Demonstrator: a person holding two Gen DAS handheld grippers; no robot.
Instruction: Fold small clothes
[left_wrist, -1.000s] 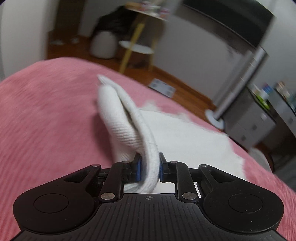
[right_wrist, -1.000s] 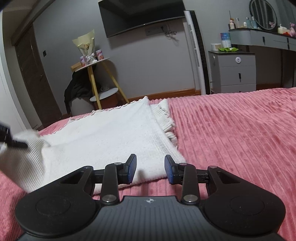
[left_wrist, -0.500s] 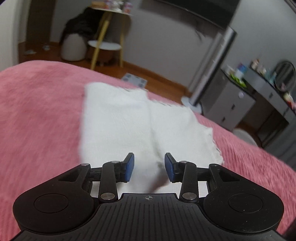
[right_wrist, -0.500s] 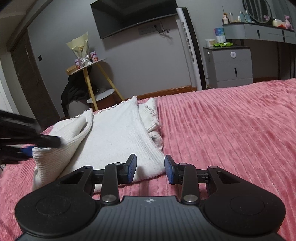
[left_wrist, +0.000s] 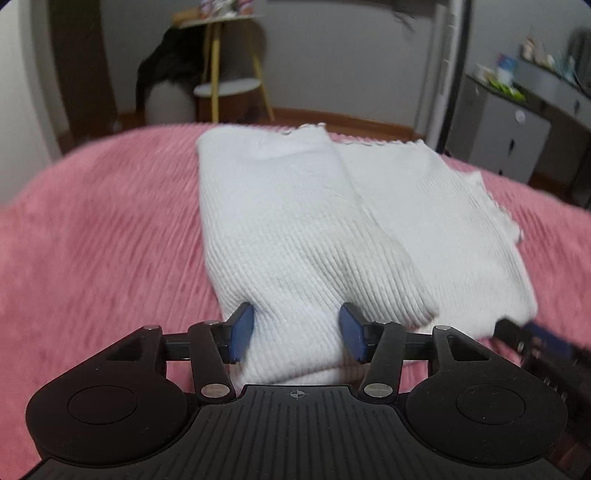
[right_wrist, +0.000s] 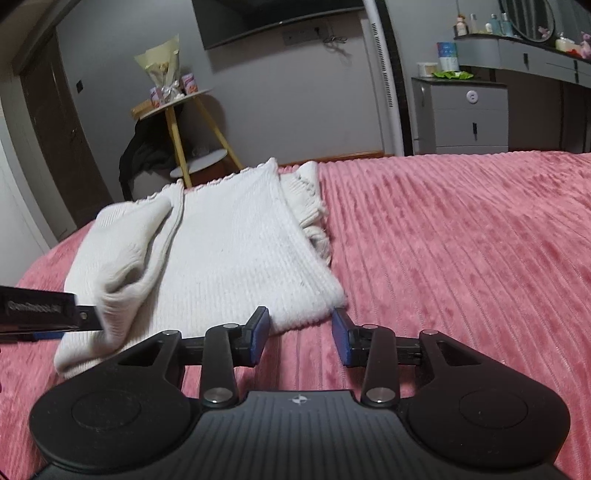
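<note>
White knit garment lies flat on the pink bed cover, running from the near edge toward twelve o'clock in both wrist views. Its left side is folded inward over the middle, so a long seam runs up the cloth and the right half is a single bare layer, its frilled edge at three o'clock.

The left tool sits low over the near end of the folded flap. Its jaws are opening; cloth lies between the blue pads, but they do not press on it, which reads as letting the flap settle where it was laid.

The right tool waits at the garment's near right corner, at five o'clock of the cloth. Its jaws are opening too, with only bed cover between them. That placement suits taking the right edge for a matching fold, I judge.

No box, basket or drawer for folded clothes shows on the bed; the grey drawer unit at one o'clock stands shut.
</note>
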